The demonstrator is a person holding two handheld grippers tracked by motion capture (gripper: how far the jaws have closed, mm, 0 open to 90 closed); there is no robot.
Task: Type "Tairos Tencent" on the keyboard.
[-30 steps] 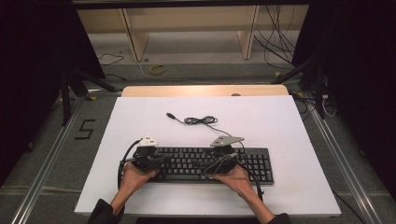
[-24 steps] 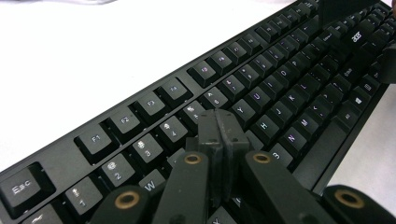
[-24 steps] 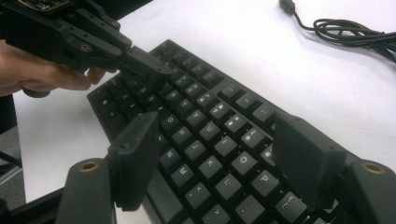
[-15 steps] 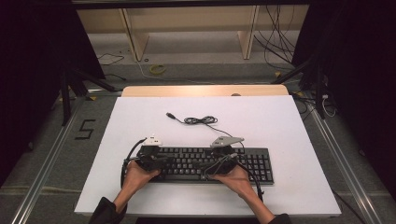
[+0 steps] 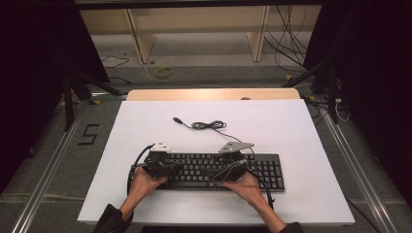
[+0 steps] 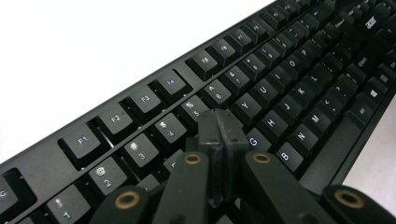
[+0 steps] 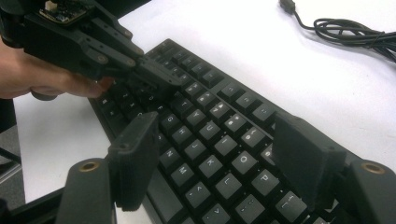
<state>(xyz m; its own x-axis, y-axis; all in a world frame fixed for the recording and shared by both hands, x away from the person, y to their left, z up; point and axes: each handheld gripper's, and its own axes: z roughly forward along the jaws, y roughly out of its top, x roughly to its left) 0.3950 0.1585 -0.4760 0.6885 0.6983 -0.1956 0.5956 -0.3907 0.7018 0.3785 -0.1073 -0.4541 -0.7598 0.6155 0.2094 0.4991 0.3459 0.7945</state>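
Observation:
A black keyboard (image 5: pixel 252 167) lies near the front of the white table (image 5: pixel 291 126). In the left gripper view my left gripper (image 6: pixel 219 127) is shut with nothing between its jaws, its tips over the keys just left of the G key on the keyboard (image 6: pixel 285 79). I cannot tell if the tips touch a key. From above, the left gripper (image 5: pixel 174 169) is over the keyboard's left half. My right gripper (image 7: pixel 215 135) stands open above the letter keys of the keyboard (image 7: pixel 205 100) with nothing held. It faces the left gripper (image 7: pixel 161 78). The right gripper (image 5: pixel 217 173) hovers mid-keyboard.
The keyboard's black cable (image 5: pixel 206 125) lies coiled on the table behind it, plug end to the left, and the cable (image 7: pixel 350 30) also runs past the far side of the keys. Wooden shelving (image 5: pixel 194 29) and floor cables lie beyond the table.
My left gripper has edged slightly to the right over the keys. The right gripper and the keyboard have stayed put.

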